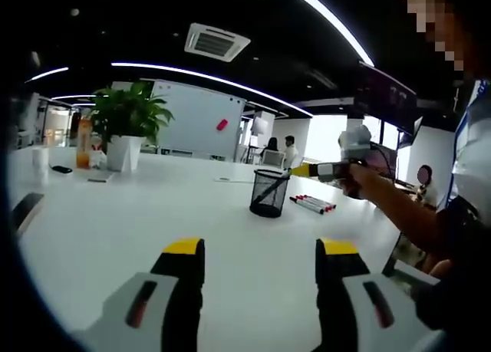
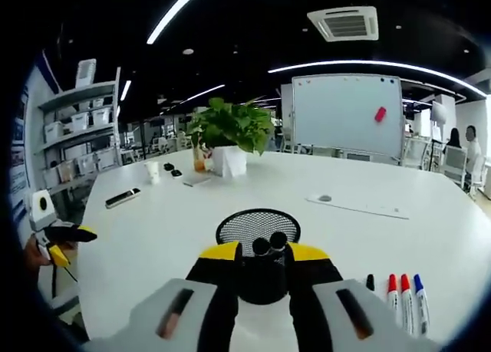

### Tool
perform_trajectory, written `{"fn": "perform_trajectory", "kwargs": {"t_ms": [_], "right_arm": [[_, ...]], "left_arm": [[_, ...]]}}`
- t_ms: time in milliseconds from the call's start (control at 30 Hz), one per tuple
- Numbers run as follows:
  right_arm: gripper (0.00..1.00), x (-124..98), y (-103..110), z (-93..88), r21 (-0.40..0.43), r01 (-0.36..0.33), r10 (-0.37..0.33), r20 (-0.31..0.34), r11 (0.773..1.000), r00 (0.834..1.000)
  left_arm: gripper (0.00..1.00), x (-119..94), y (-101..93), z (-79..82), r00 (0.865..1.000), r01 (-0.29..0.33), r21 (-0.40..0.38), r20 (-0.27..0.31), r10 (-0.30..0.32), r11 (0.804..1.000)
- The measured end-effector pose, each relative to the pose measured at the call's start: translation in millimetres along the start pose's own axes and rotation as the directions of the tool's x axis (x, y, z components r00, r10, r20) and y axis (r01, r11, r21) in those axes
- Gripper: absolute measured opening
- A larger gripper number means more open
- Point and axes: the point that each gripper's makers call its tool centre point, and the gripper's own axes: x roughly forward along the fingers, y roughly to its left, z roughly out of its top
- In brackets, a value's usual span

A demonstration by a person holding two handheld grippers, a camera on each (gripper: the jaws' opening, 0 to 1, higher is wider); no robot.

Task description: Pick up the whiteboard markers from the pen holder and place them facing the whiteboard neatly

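My right tool (image 2: 262, 254) sits bottom-centre of the right gripper view, jaws spread w/ nothing between the pads, poised just above the pen holder (image 2: 258, 228). Two dark marker ends (image 2: 269, 243) stick up from the holder, right between the yellow tips. Lower right of that frame: three or four markers (image 2: 404, 300) already laid side by side on the table (image 2: 368, 237), caps toward the whiteboard (image 2: 347, 113) at upper right.

Left tool (image 1: 261, 248) is at bottom of the left gripper view, jaws wide apart, idle over bare table.

Risks, as I judge it: the two markers stand close together, so closing could catch both or nip one off-centre. A tilted pull may drag the light mesh holder or tip it.
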Motion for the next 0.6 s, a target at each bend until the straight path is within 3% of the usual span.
{"fn": "perform_trajectory", "kwargs": {"t_ms": [600], "right_arm": [[0.23,12.5,6.4,-0.3,-0.074,0.006,-0.007,-0.011,0.997,1.0]], "left_arm": [[0.59,-1.1,0.6,1.3,1.0,0.002,-0.001,0.001,-0.002,1.0]]}}
